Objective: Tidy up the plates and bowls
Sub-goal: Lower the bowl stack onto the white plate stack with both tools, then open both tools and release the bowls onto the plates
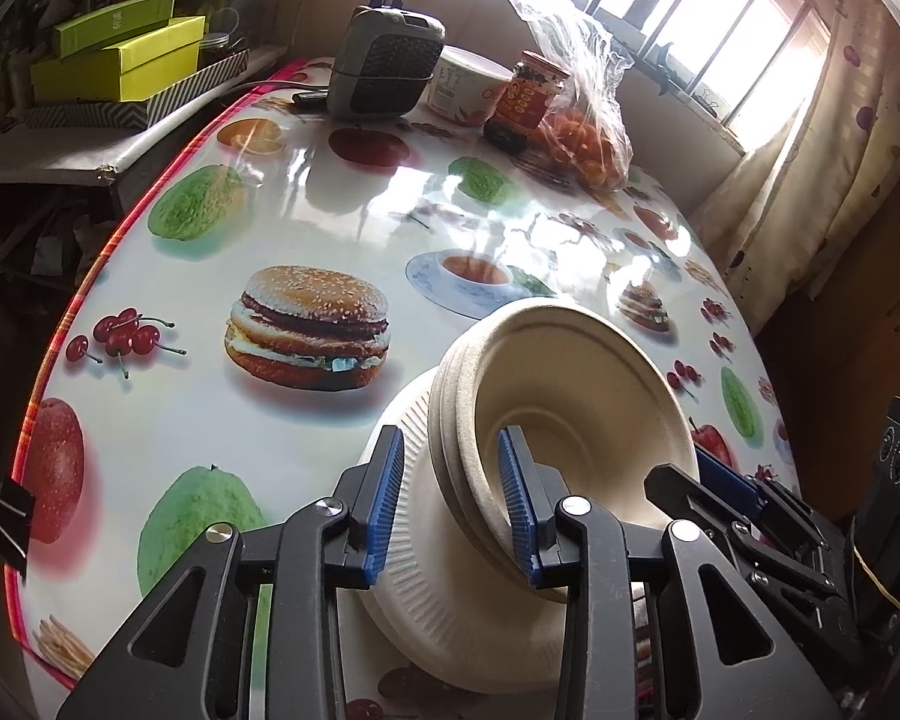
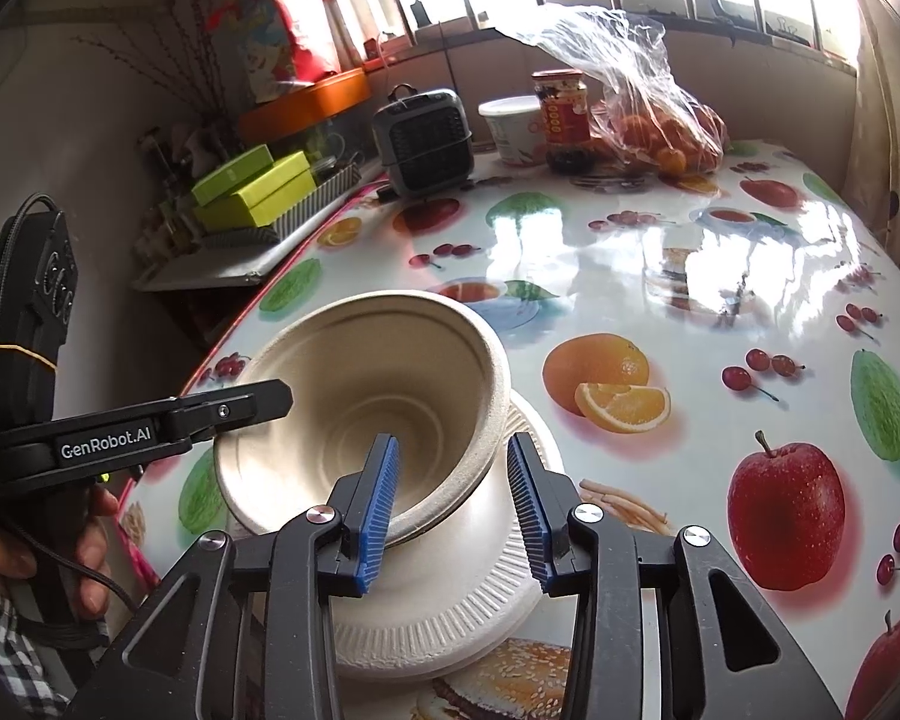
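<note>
Glossy fruit-and-burger tablecloth (image 2: pixel 660 276) covers the table, and near its front edge sits the stack: brown paper bowls (image 2: pixel 360 414) nested together and resting inside white ridged plates (image 2: pixel 450 606). Both grippers straddle the bowls' rim from opposite sides. The left gripper (image 1: pixel 456 504) has 1 blue pad inside the bowls and 1 outside, with a visible gap on each side, so it is partly open and grips nothing; the right gripper (image 2: pixel 456 504) stands the same way across the near rim, pads clear of the wall. No earlier view is given, so I judge only that the bowls look just set down and freed. To finish well, widen both pairs of pads a little more and lift them straight away from the rim together, so no pad drags the light bowls off centre or tips the plates. Beyond the stack, at the far end, stand a small grey heater (image 2: pixel 426 141), a white tub (image 2: pixel 513 129), a red jar (image 2: pixel 561 120) and a bag of oranges (image 2: pixel 660 120).
</note>
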Tool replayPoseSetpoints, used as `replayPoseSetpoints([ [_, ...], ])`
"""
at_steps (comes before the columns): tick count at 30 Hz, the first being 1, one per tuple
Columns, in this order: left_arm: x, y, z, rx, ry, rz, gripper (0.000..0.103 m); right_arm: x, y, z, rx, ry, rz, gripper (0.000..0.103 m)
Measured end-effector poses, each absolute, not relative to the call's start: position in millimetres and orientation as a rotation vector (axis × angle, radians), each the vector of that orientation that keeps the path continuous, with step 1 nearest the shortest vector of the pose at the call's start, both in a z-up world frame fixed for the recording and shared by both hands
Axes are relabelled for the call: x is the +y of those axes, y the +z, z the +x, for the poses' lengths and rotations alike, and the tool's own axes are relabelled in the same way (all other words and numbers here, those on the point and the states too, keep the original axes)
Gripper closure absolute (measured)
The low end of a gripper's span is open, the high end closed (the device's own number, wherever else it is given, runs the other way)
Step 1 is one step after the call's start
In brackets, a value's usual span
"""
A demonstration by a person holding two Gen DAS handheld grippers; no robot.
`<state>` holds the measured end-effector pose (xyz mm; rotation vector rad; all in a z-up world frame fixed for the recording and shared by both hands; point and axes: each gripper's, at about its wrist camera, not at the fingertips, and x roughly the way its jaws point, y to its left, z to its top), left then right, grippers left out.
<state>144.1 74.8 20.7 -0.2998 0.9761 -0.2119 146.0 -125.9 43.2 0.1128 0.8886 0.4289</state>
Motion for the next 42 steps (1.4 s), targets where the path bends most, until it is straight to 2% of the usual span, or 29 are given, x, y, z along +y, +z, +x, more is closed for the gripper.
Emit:
replayPoseSetpoints([
  [19, 72, 31, 127, 0.922, -0.193, -0.271, 0.063, -132, 52, 134, 0.847, 0.42, 0.12, 0.054],
  [42, 68, 37, 60, 0.797, -0.105, -0.146, 0.062, -145, 56, 79, 0.775, 0.387, 0.088, 0.049],
])
